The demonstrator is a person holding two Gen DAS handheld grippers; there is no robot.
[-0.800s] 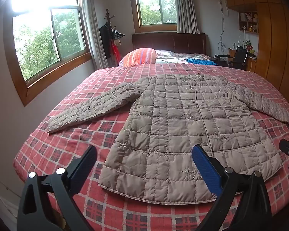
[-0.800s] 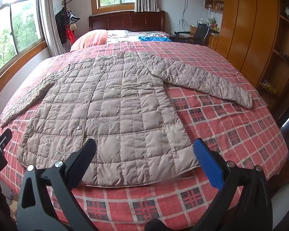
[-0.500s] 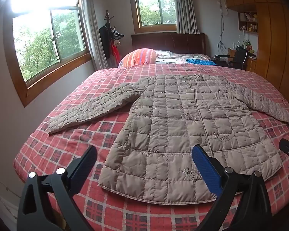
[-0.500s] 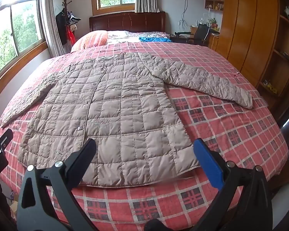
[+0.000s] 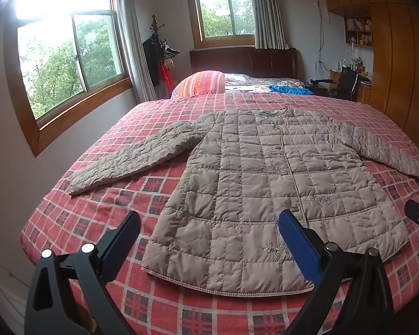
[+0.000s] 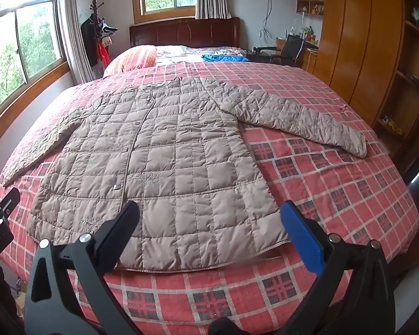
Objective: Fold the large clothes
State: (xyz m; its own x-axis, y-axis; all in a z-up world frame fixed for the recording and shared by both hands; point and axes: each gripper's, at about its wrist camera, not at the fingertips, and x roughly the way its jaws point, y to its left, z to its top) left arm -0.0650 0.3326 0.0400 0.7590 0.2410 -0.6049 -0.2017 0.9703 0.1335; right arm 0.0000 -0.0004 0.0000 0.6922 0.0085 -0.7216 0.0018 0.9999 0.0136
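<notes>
- The quilted coat (image 5: 265,189) lies flat and face up on the bed (image 5: 103,201), hem toward the two grippers, collar toward the headboard (image 6: 184,32); its long axis runs straight away from both sets of fingers.
- The left gripper (image 5: 209,230) hovers short of the hem with its fingers spread and holding nothing; the coat's left hem corner sits just ahead, between the fingers in this view.
- The right gripper (image 6: 209,227) is likewise spread and empty, short of the bed edge, with the right hem corner just ahead near its blue finger (image 6: 301,234).
- Each gripper looks nearer to its own side of the hem, so neither seems to need to cross over.
- Farther off, the left sleeve (image 5: 131,162) stretches out toward the window side, and the right sleeve (image 6: 299,117) toward the wardrobe (image 6: 360,44); both lie flat and unfolded, well apart from the fingers.
- Judged from this, folding has not begun; the sleeves would need a longer forward reach than the hem.
</notes>
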